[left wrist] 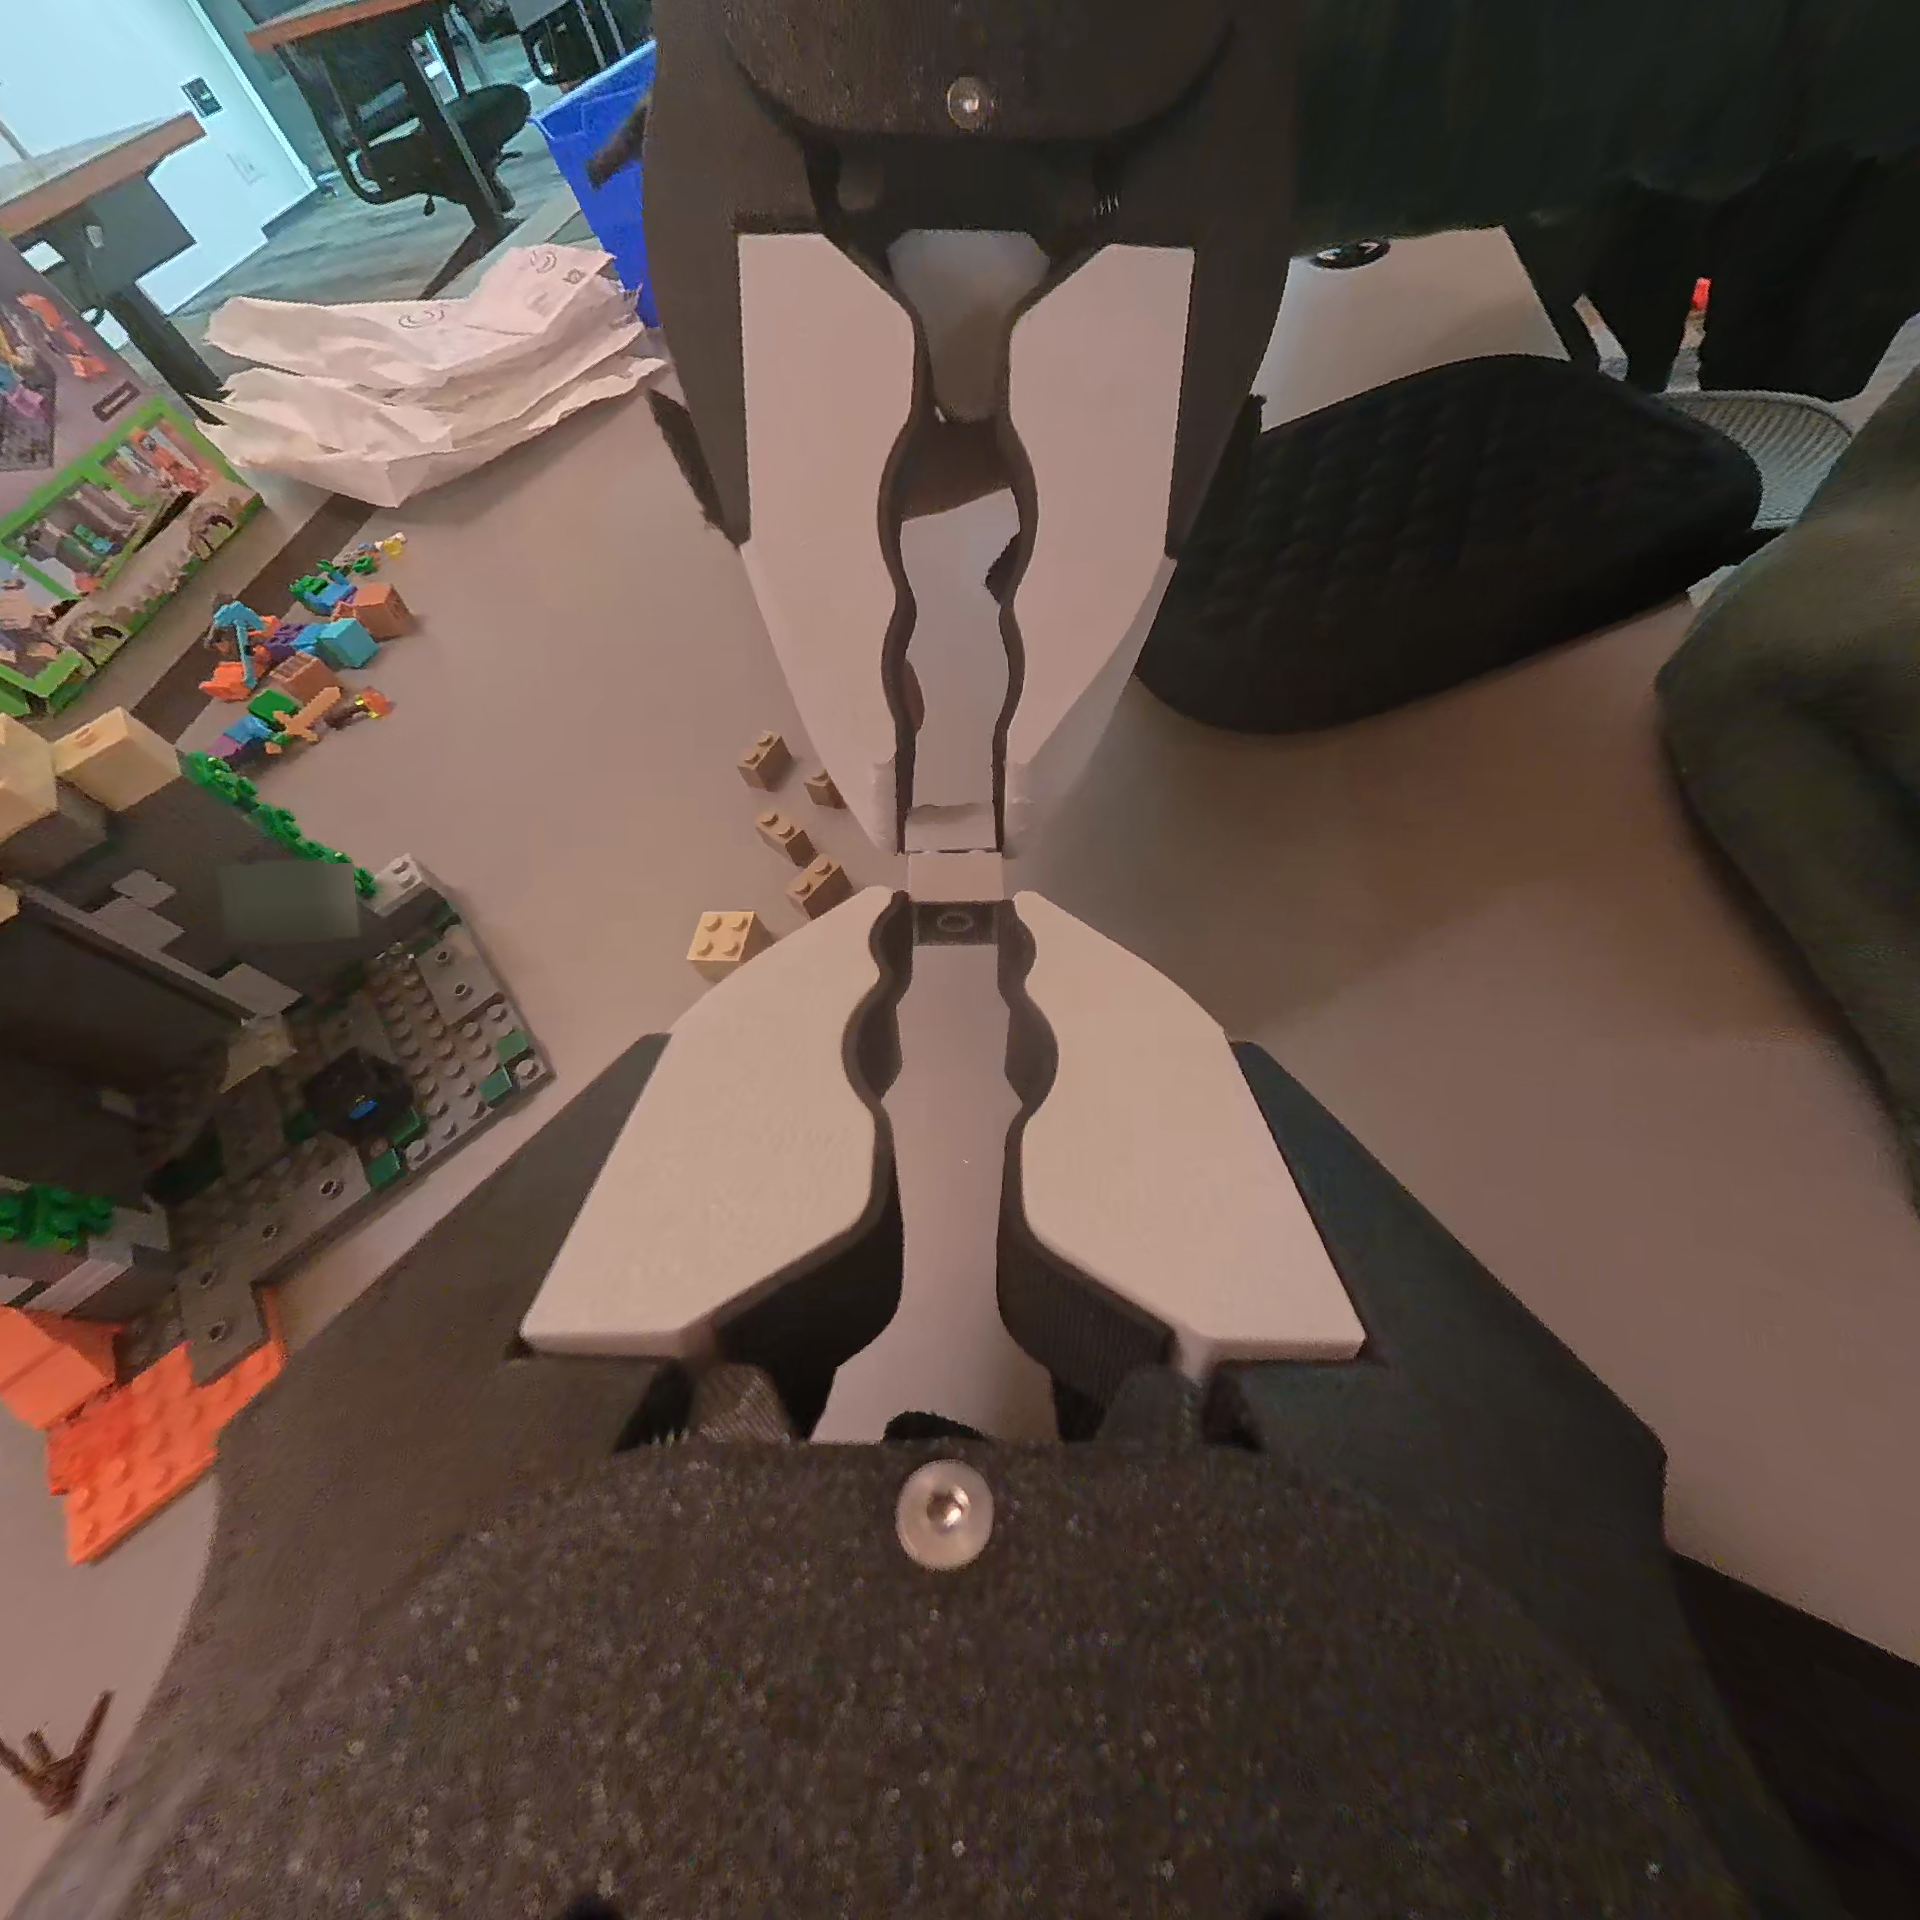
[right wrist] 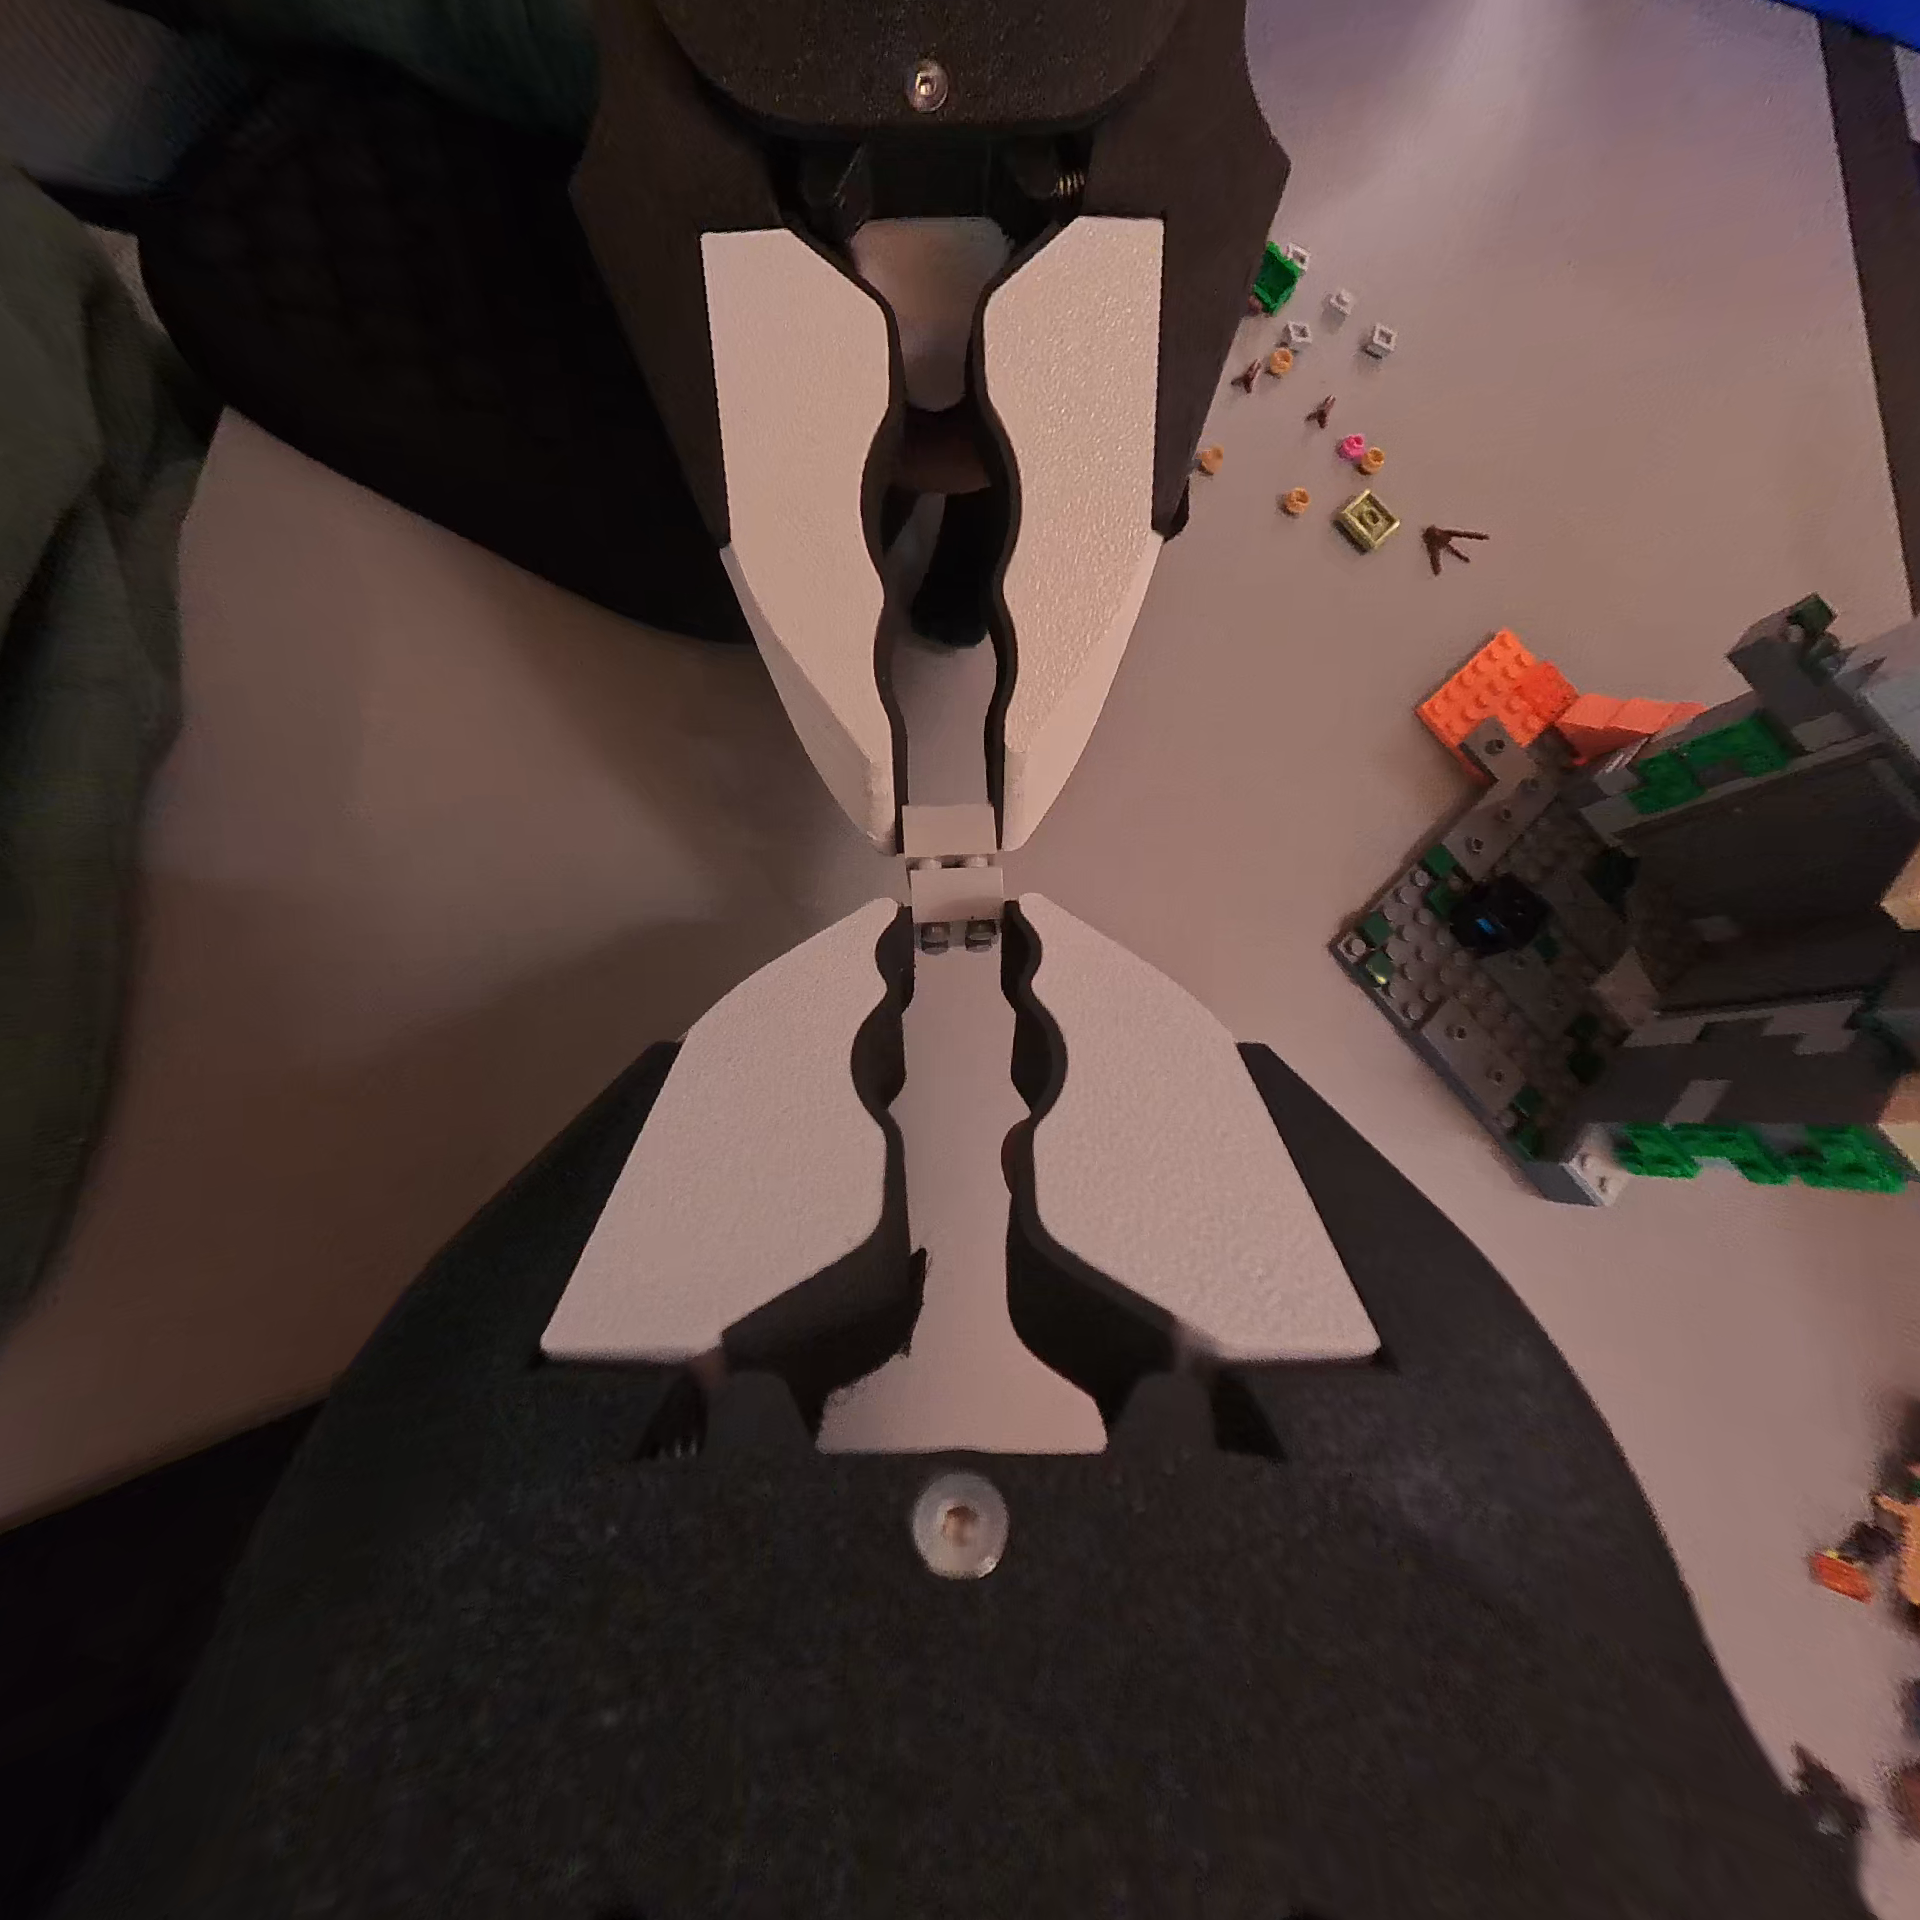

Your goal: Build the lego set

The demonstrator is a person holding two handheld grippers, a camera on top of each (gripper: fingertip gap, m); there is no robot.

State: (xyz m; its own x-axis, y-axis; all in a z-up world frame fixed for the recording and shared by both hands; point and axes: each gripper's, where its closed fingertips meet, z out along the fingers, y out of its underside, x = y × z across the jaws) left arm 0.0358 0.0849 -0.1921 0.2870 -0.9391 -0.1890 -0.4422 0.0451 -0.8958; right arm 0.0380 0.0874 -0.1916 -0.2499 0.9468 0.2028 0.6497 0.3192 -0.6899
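Note:
My two grippers meet tip to tip above the grey table. My left gripper (left wrist: 954, 914) is shut on a small light grey brick (left wrist: 954, 878), whose dark hollow underside faces its camera. My right gripper (left wrist: 948, 821) comes from above in this view, shut on a second light grey brick (left wrist: 943, 828). In the right wrist view my right gripper (right wrist: 956, 925) holds its brick (right wrist: 956, 891) with the studs facing the camera. The left gripper (right wrist: 943, 831) holds its brick (right wrist: 943, 826) just beyond. The two bricks sit end to end, with studs showing in the thin gap between them.
The half-built set (left wrist: 312, 1091) with grey baseplate, green and orange parts stands to the side, and also shows in the right wrist view (right wrist: 1579, 987). Tan bricks (left wrist: 727, 940), a colourful pile (left wrist: 301, 655), the box (left wrist: 104, 561) and paper bags (left wrist: 436, 364) lie nearby. Small loose parts (right wrist: 1340, 447) are scattered. A black chair (left wrist: 1455, 540) stands at the table edge.

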